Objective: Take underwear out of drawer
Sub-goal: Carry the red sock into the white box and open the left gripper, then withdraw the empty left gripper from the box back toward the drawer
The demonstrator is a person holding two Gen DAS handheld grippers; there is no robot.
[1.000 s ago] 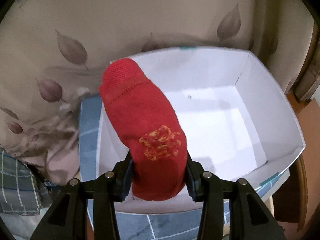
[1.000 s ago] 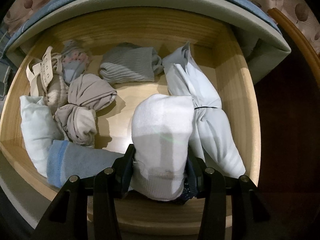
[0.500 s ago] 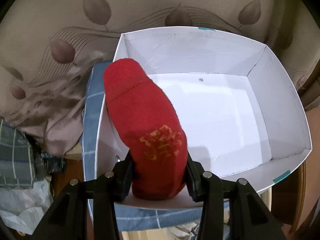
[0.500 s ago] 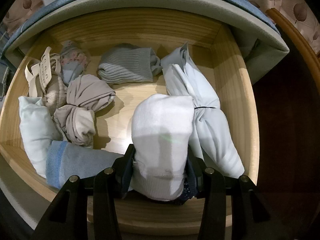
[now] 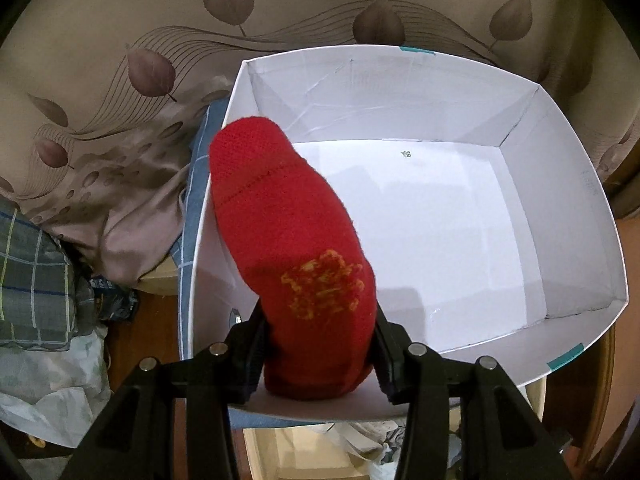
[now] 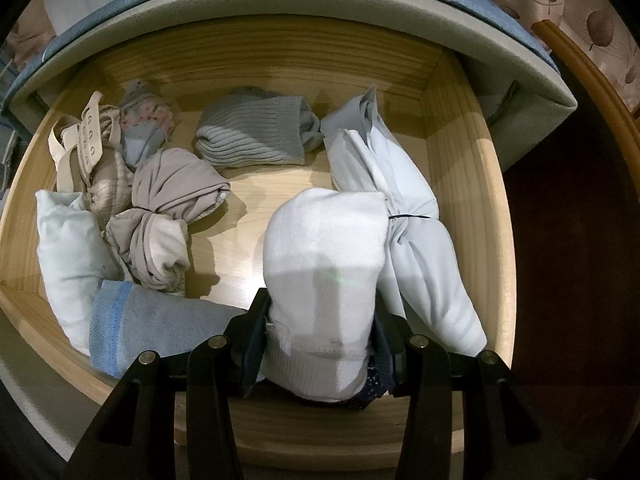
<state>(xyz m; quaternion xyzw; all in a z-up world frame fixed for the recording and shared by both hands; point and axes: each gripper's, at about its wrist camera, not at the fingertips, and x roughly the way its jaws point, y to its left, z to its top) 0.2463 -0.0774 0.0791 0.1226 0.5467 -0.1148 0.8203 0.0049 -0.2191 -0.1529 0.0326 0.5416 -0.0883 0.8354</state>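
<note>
Left view: we hold a red sock between the fingers of our left gripper; the jaws are opening, but the pads still touch its sides.
White box: right under and ahead of the sock.
Right view: our right gripper is clamped on a white sock.
Wooden drawer: below, with rolled underwear to the gripper's left.

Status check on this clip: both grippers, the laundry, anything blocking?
Left gripper opening, red sock between its fingers, over white box. Right gripper shut on white sock above wooden drawer. Nothing blocking.
</note>
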